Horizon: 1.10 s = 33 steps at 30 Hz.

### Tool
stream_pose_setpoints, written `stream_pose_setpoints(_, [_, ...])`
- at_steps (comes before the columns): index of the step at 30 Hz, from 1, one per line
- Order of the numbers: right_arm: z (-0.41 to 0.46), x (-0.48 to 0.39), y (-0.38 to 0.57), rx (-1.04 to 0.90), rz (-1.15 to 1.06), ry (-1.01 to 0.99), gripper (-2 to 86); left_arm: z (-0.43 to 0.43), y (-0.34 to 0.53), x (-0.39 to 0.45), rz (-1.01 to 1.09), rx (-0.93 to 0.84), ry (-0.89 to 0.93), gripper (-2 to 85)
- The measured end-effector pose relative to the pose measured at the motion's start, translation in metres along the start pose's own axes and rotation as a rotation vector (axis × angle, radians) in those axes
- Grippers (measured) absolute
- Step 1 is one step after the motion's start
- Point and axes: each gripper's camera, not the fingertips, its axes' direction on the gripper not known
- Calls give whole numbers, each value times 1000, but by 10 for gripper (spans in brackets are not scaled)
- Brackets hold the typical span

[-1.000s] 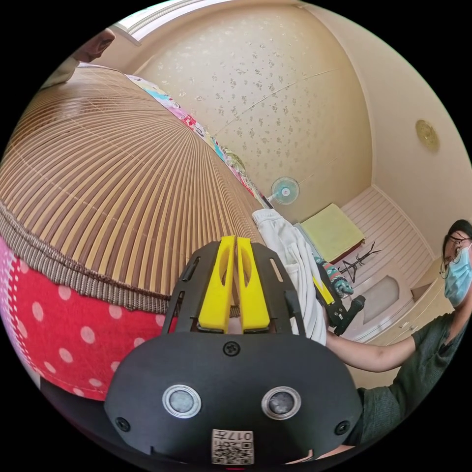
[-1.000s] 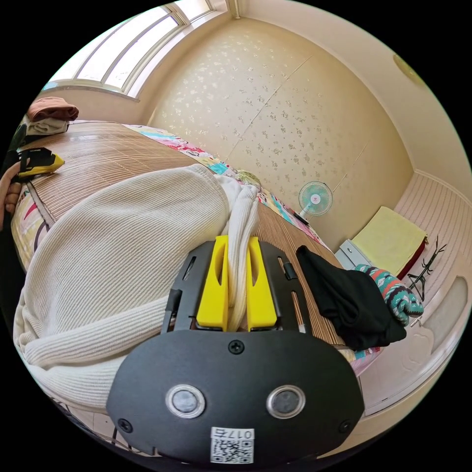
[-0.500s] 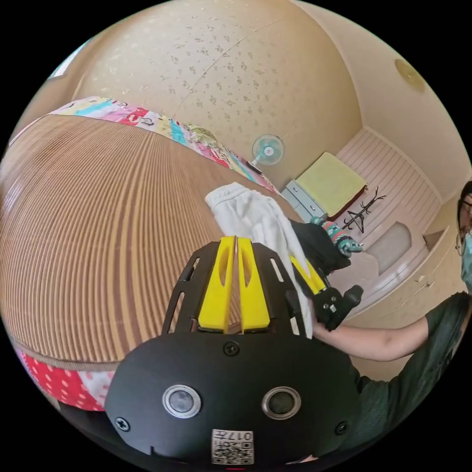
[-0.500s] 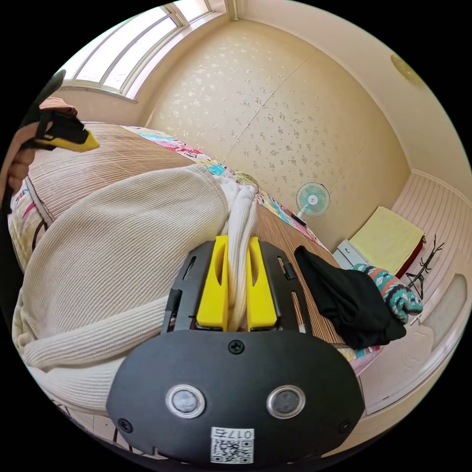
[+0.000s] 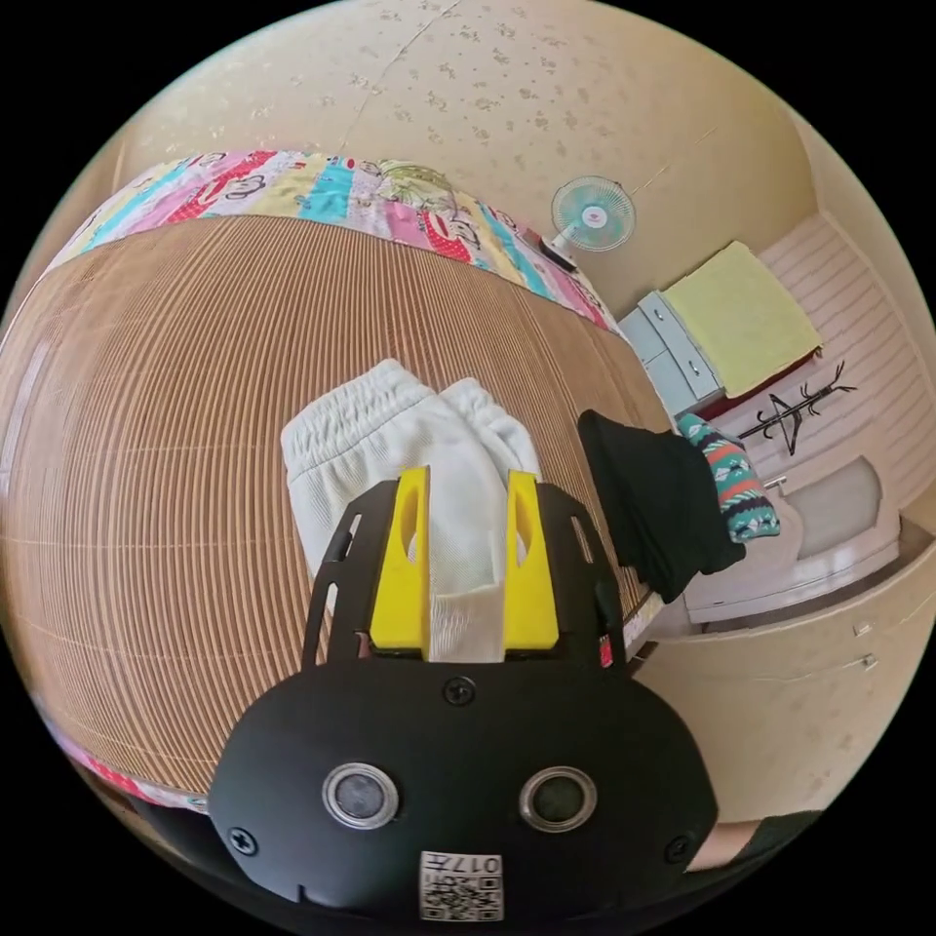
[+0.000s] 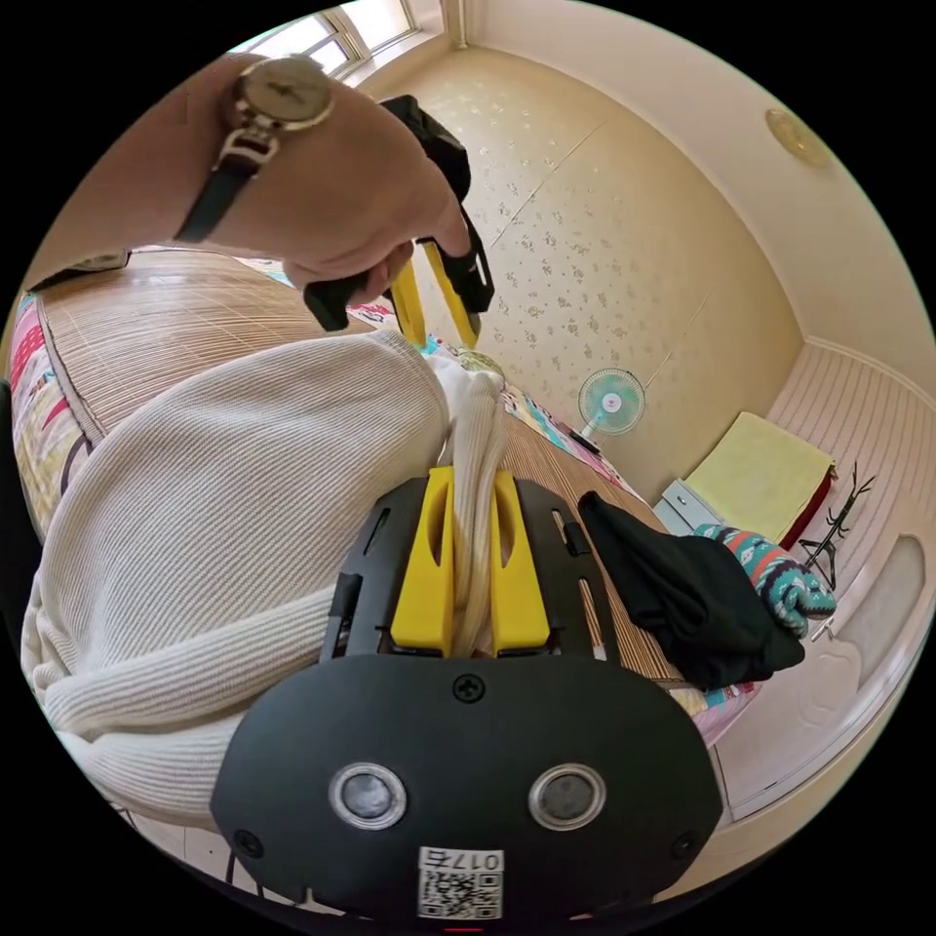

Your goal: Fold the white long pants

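Bamboo mat (image 5: 146, 468) bears bunched, ribbed white pants (image 5: 429, 468).

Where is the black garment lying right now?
In both views the black garment lies at the bamboo mat's right edge, beside a patterned teal garment and apart from the white pants.

Daylight streaming in from window (image 6: 375, 24), lighting room brightly and evenly; shadows staying soft; fisheye bending edges; focus holding sharp.
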Motion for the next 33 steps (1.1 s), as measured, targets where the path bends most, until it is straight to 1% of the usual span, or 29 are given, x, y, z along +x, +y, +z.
stream_pose_setpoints(2, [0,-1,-1,5,3,4,60,16,-10,-3,-20,-16,12,112])
stream_pose_setpoints(5, [1,-2,-3,15,7,15,60,38,-21,-7,-41,-60,-56,110])
stream_pose_setpoints(9, [2,-2,-7,20,11,20,58,51,-27,-17,-62,-68,-43,105])
stream_pose_setpoints(13, [4,-1,-11,24,12,24,54,57,-31,-20,-10,-103,-59,59])
stream_pose_setpoints(15, [5,0,-13,29,15,26,52,40,-26,-27,20,-87,19,18])
stream_pose_setpoints(17, [5,1,-15,38,18,31,51,2,-5,-53,16,-10,197,4])
stream_pose_setpoints(18, [5,2,-15,47,20,36,51,-7,2,-62,7,7,244,1])
stream_pose_setpoints(20, [5,3,-17,60,20,42,52,-37,32,-105,-48,74,405,-4])
stream_pose_setpoints(23, [3,6,-20,83,3,36,56,-55,72,-163,-160,142,542,-7])
stream_pose_setpoints(25, [-2,9,-22,107,-32,2,59,-64,90,-190,-201,172,602,-7])
stream_pose_setpoints(26, [-6,14,-24,115,-63,-42,62,-72,99,-203,-204,184,620,-7])
stream_pose_setpoints(27, [-11,25,-30,82,-89,-133,63,-78,102,-209,-200,191,624,-8])
stream_pose_setpoints(28, [-16,35,-34,66,-74,-192,64,-89,108,-218,-189,210,632,-8])
stream_pose_setpoints(30, [-30,87,-43,44,120,-494,65,-105,116,-231,-181,225,639,-8])
stream_pose_setpoints(31, [-28,100,-44,22,171,-590,67,-113,120,-240,-186,217,635,-8])
stream_pose_setpoints(33, [-6,151,-45,-87,380,-964,70,-122,128,-251,-195,223,641,-8])
